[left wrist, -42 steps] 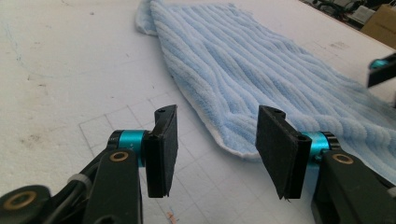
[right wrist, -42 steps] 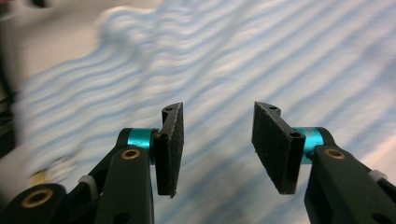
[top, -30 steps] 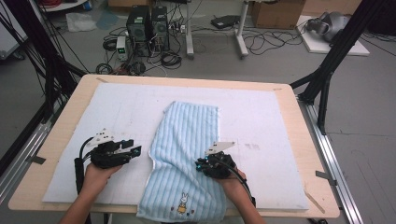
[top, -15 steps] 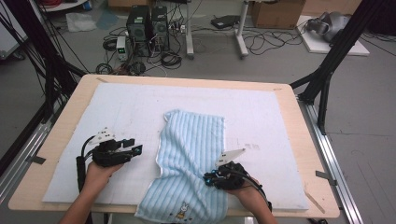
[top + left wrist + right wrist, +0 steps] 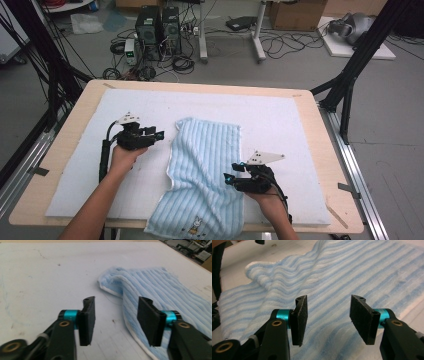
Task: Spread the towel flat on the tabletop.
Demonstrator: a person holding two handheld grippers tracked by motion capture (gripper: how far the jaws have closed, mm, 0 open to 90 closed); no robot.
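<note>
Just beside the striped towel on the white mat, both grippers stand open, nothing between.

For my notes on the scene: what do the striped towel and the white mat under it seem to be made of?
The towel looks like soft terry or microfibre cloth, matte: fuzzy ribbed blue and white stripes, a stitched white hem, limp folds. The mat seems to be white felt or foam sheet, matte and slightly stained; which one is unclear.

Towel near end cut off by frame bottom.
</note>
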